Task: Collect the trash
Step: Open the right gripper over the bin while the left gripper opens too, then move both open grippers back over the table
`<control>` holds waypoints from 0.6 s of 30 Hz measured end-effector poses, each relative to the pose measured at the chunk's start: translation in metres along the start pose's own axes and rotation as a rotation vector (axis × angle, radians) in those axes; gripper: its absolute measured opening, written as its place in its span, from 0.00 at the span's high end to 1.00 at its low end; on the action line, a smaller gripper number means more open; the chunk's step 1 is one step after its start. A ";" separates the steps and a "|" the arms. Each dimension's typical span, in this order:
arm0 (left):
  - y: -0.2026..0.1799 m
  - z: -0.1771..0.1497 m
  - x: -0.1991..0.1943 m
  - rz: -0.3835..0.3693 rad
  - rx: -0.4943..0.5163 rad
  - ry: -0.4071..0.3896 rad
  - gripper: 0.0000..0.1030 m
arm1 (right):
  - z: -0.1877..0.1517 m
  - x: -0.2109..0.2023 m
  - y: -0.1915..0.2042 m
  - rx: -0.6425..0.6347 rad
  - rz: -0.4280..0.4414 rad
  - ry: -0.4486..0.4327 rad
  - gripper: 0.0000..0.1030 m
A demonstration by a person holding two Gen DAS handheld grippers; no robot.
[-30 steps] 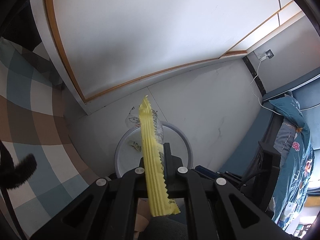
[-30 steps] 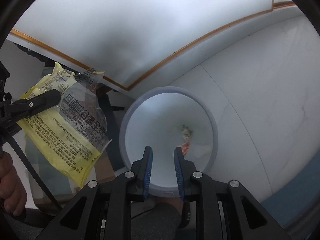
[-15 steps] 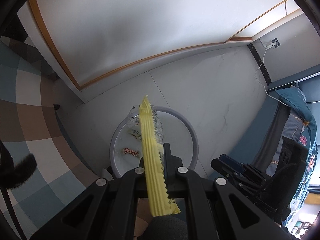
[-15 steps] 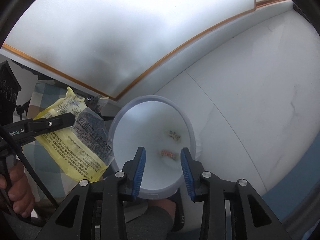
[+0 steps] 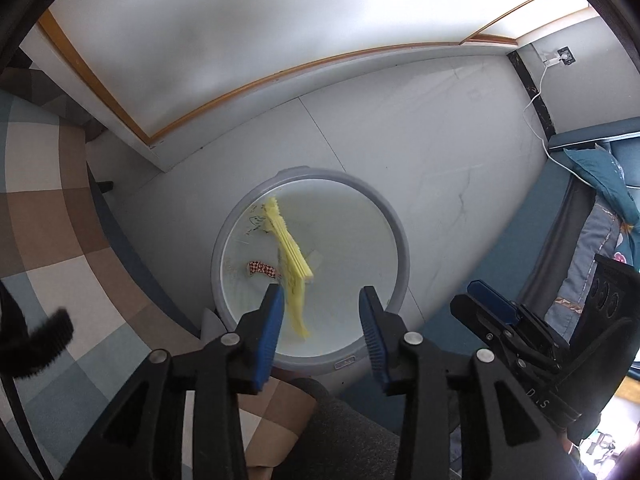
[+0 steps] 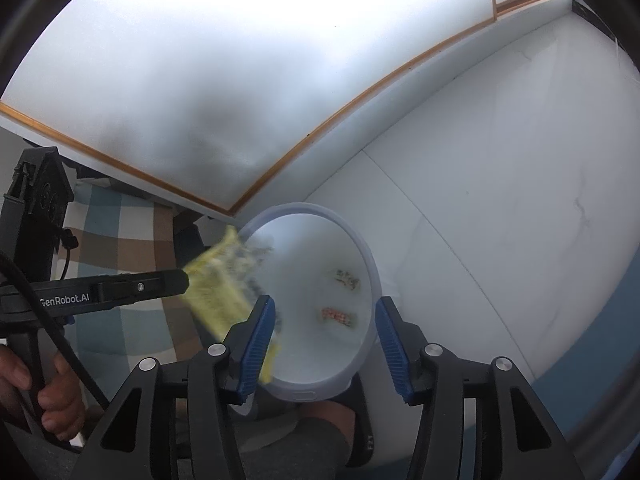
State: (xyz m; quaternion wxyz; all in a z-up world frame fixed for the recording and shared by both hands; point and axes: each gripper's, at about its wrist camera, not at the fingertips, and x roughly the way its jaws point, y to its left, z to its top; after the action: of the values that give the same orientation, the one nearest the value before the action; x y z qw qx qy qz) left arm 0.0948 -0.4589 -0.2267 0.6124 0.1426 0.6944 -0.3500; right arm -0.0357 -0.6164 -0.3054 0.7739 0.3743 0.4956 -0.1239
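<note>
A round pale grey bin (image 5: 401, 240) stands on the floor below both grippers. My left gripper (image 5: 322, 309) hangs over it and its jaws are opening. The yellow wrapper (image 5: 289, 248) is loose, blurred and tilted, just past the left finger over the bin's mouth. A red-and-white checked wrapper (image 5: 262, 269) lies at the bottom. In the right wrist view the bin (image 6: 370, 268), the blurred yellow wrapper (image 6: 216, 286) and my left gripper (image 6: 184, 282) show. My right gripper (image 6: 324, 320) is opening with nothing between its pads. Two small wrappers (image 6: 338, 316) lie inside.
A brown, blue and cream checked cloth (image 5: 60, 232) fills the left. A white board with a wooden edge (image 5: 224, 100) stands behind the bin. A blue sofa with a patterned cushion (image 5: 600, 176) lies to the right, with a white cable (image 5: 536, 100) to a wall socket. A hand (image 6: 52, 392) holds the left gripper.
The left jaws have gone from shut on the yellow wrapper to open, and the wrapper drops toward the bin. The left gripper tipped further down. The right jaws have spread wider.
</note>
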 end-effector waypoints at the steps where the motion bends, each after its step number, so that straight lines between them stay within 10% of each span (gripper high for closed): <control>1: 0.000 0.000 0.000 0.005 0.002 0.003 0.65 | 0.000 -0.001 -0.002 0.000 0.000 0.001 0.50; 18: 0.004 -0.013 -0.058 0.118 0.030 -0.188 0.49 | 0.007 -0.034 0.005 0.003 -0.014 -0.088 0.40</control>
State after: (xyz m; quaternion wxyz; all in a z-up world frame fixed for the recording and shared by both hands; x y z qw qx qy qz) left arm 0.0998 -0.4340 -0.1729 0.6920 0.1590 0.6190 -0.3357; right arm -0.0445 -0.6239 -0.2729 0.7935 0.3662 0.4635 -0.1464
